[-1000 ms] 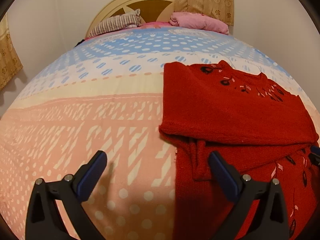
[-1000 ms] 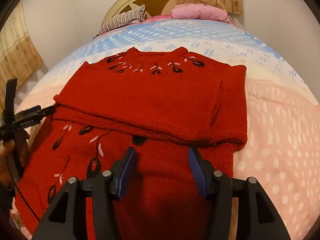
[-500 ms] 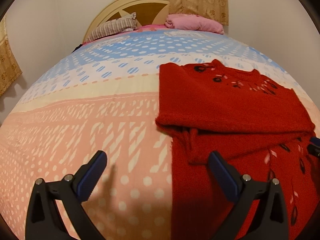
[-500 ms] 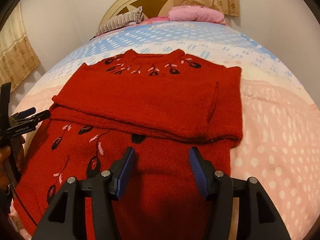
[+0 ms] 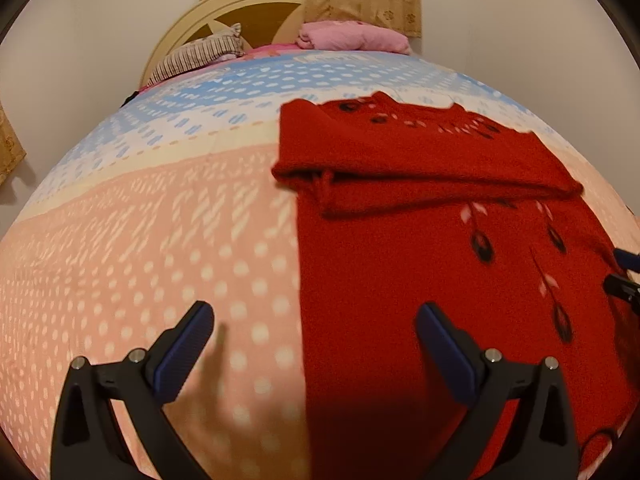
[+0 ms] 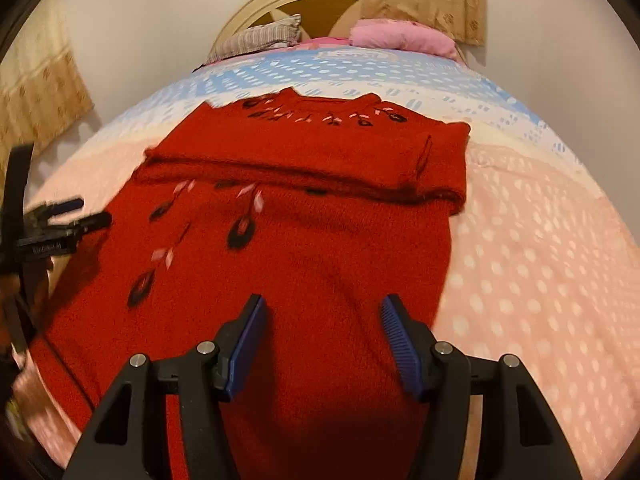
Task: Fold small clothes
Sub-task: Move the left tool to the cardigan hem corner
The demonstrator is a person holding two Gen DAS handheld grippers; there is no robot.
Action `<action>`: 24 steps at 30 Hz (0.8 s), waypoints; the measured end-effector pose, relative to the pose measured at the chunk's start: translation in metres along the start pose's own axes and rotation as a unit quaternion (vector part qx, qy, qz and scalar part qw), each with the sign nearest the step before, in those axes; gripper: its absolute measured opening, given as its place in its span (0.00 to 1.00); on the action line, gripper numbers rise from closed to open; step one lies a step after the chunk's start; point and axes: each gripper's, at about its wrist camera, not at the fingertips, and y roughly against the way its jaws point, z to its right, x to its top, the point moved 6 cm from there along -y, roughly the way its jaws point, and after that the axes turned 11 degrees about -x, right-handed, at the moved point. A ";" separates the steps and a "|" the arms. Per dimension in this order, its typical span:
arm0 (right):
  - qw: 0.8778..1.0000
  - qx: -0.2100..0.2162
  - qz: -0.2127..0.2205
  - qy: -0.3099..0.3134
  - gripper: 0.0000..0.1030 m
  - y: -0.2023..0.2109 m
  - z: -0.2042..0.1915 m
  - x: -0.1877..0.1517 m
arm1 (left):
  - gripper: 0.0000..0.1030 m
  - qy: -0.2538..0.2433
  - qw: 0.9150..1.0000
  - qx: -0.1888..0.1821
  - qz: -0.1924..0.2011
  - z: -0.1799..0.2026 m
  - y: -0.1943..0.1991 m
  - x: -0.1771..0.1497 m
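A red knit sweater (image 5: 420,264) (image 6: 320,248) with black and pink leaf embroidery lies flat on the bed, neck toward the headboard. Its sleeves are folded across the chest in a thick band. My left gripper (image 5: 314,310) is wide open and straddles the sweater's left edge, holding nothing. In the right wrist view the left gripper (image 6: 60,220) shows at the far left, with a hand below it. My right gripper (image 6: 324,302) hovers over the lower body near the right edge. Its jaws are opening with nothing gripped. Its tip (image 5: 624,276) peeks in at the right.
The bedspread (image 5: 180,240) is pink with white dots, turning blue toward the head. A striped pillow (image 6: 260,38) and a pink pillow (image 6: 400,36) lie against the cream headboard (image 5: 240,8). Patterned curtains (image 6: 40,96) hang on the left and behind.
Both grippers have drawn back toward the sweater's hem, so more of the lower body shows. The right jaws stand slightly wider. The sweater itself has not moved.
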 end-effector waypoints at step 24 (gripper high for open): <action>1.000 0.009 -0.006 0.012 0.61 0.084 0.002 -0.118 | 0.89 0.022 0.998 -0.052 -0.003 0.005 0.074 -0.105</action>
